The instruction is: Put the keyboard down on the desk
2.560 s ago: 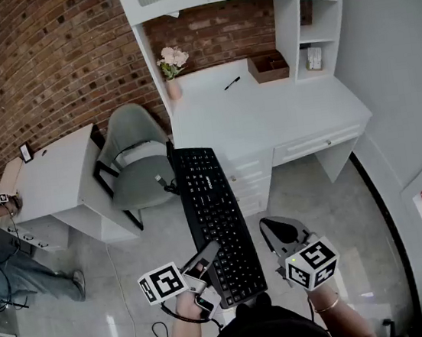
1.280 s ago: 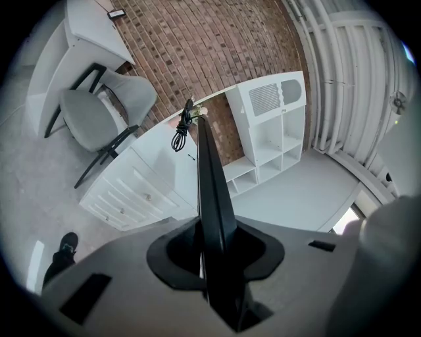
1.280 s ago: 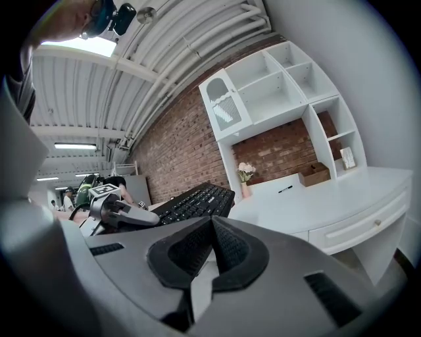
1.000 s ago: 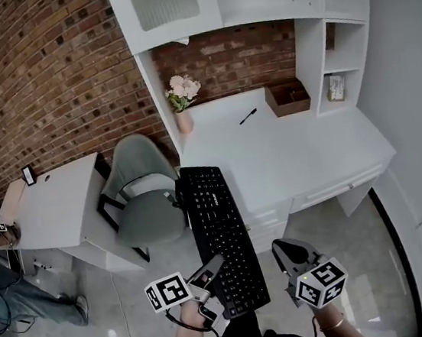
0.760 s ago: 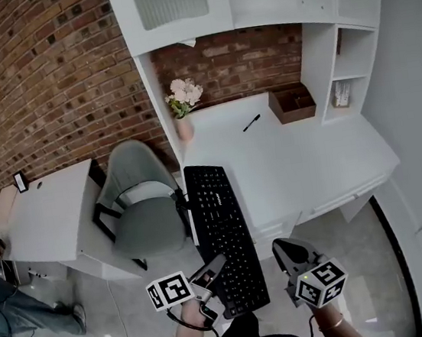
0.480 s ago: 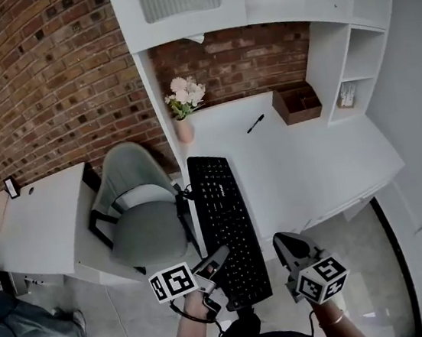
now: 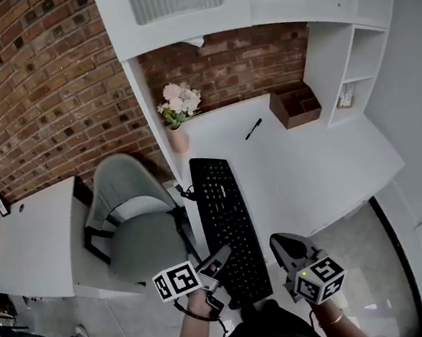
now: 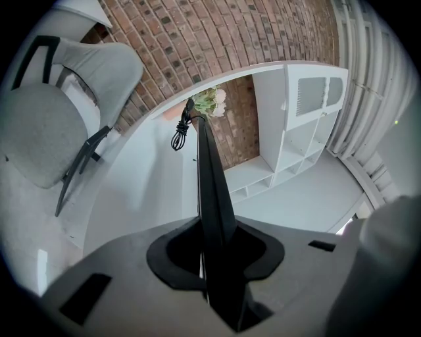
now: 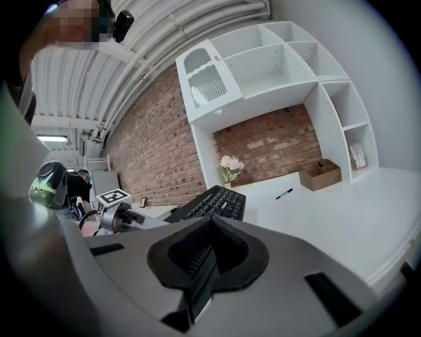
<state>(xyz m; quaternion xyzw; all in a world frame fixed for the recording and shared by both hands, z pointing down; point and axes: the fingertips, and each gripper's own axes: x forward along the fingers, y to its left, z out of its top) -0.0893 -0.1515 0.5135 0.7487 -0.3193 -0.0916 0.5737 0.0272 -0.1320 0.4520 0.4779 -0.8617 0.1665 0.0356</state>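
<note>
The black keyboard (image 7: 226, 223) is held in the air, lengthwise away from me, its far half over the left front part of the white desk (image 7: 318, 165). My left gripper (image 7: 221, 258) is shut on its near left edge. In the left gripper view the keyboard (image 8: 212, 191) shows edge-on as a thin black blade between the jaws of that gripper (image 8: 212, 263), with its coiled cable (image 8: 180, 135) hanging at the far end. My right gripper (image 7: 281, 242) hovers just right of the keyboard's near end, shut and empty (image 9: 202, 266); it is not touching the keyboard (image 9: 210, 203).
A grey chair (image 7: 134, 232) stands left of the desk. On the desk's far part are a vase of flowers (image 7: 177, 118), a pen (image 7: 253, 128) and a wooden box (image 7: 295, 106). Shelves (image 7: 344, 69) rise at the back right. A second white table (image 7: 28, 242) is far left.
I have come closer to the desk, and the keyboard has travelled forward with both grippers so its far end now lies over the desk top. The grip has not changed.
</note>
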